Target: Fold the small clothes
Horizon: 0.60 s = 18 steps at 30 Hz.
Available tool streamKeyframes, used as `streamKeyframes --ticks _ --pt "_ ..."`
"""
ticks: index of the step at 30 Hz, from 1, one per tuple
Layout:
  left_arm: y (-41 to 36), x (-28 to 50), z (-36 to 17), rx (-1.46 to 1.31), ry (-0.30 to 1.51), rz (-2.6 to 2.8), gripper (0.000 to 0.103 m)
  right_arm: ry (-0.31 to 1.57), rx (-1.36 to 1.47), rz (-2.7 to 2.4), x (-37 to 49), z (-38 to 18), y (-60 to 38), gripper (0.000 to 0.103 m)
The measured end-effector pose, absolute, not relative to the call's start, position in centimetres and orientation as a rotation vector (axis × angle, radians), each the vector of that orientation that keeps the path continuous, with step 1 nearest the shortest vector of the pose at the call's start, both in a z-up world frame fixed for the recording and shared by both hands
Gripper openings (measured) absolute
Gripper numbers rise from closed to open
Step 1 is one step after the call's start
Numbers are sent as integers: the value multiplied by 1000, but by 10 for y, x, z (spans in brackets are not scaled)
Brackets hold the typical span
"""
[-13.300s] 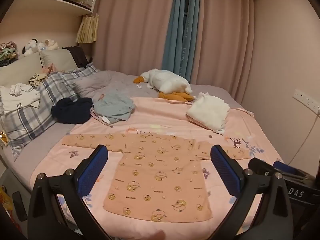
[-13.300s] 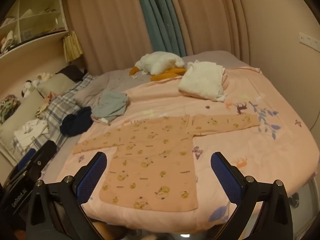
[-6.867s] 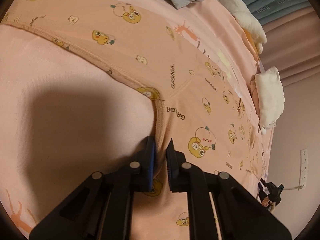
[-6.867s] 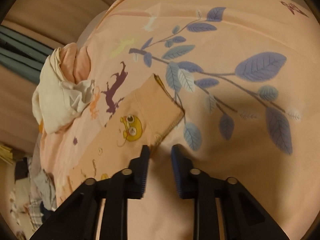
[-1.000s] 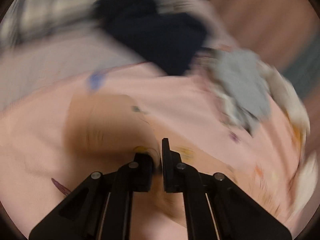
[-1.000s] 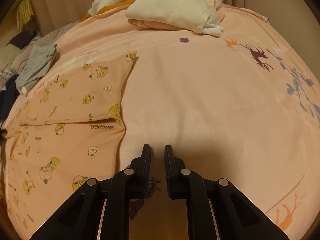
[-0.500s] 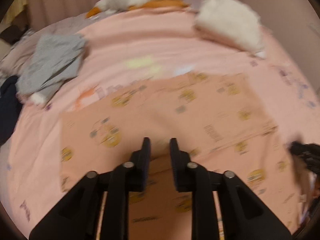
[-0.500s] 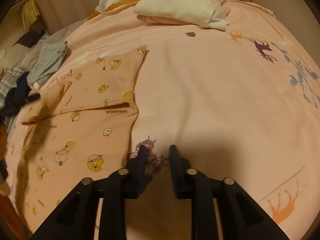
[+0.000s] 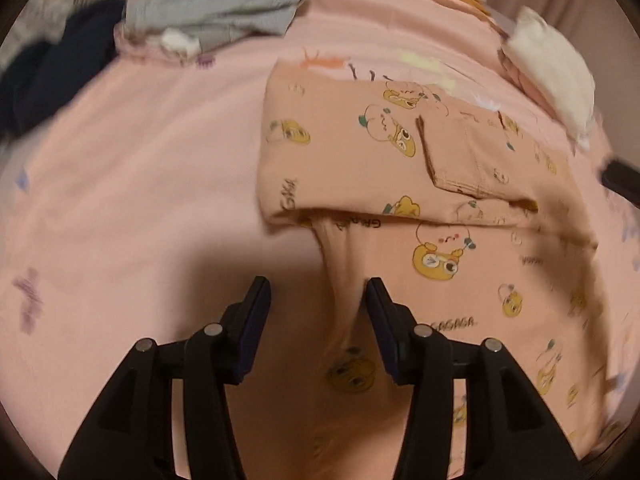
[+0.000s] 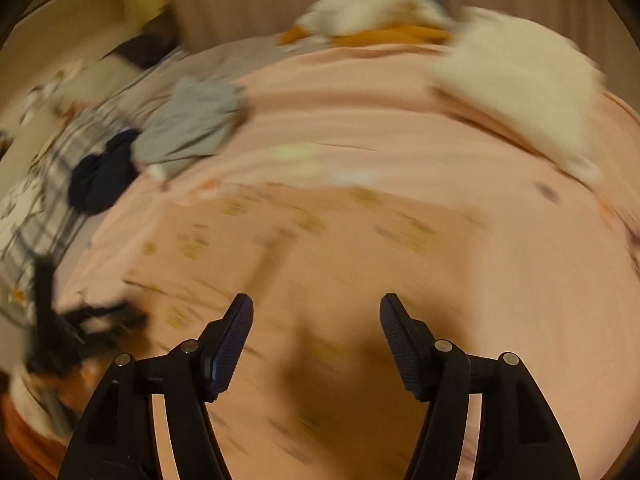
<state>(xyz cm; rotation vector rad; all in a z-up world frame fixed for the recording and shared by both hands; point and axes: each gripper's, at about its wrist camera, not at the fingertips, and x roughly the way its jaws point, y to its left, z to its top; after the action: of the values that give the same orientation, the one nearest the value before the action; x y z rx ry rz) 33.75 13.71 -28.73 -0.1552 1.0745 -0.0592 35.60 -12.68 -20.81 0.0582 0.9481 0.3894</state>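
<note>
My left gripper (image 9: 318,300) is opening over the peach shirt (image 9: 404,184), which lies on the pink blanket (image 9: 140,168) with both sleeves folded across its chest; a raised ridge of its side edge stands between the parting jaws. My right gripper (image 10: 316,316) is opening too, empty, above the blurred shirt.

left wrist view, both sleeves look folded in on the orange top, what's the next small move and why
Probably lower the left tool onto the left side edge of the orange top and pinch it there. Its jaws are opening with that raised edge between them, not pressed by the pads, and both sleeves already lie folded across the chest, so folding the body looks next. The right tool, also opening, holds nothing.
</note>
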Motion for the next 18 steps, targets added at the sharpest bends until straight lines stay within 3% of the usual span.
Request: streamKeyframes --ticks 3,8,10,12,14,18 --pt "137 340 -286 -208 1009 -51 57 984 55 511 381 -213 -68 65" --pt "146 350 -287 -311 984 -10 57 1120 -67 381 416 -268 4 62" --pt "150 351 -288 -357 971 -9 56 1153 -81 348 423 -289 9 50" --pt "158 351 -289 -423 964 -14 56 1090 -133 313 421 -294 10 20" --pt "165 354 -290 -488 959 -17 56 1057 -95 318 420 -289 1 11" --pt "156 354 -288 -434 953 1 56 992 64 299 420 -262 -51 9"
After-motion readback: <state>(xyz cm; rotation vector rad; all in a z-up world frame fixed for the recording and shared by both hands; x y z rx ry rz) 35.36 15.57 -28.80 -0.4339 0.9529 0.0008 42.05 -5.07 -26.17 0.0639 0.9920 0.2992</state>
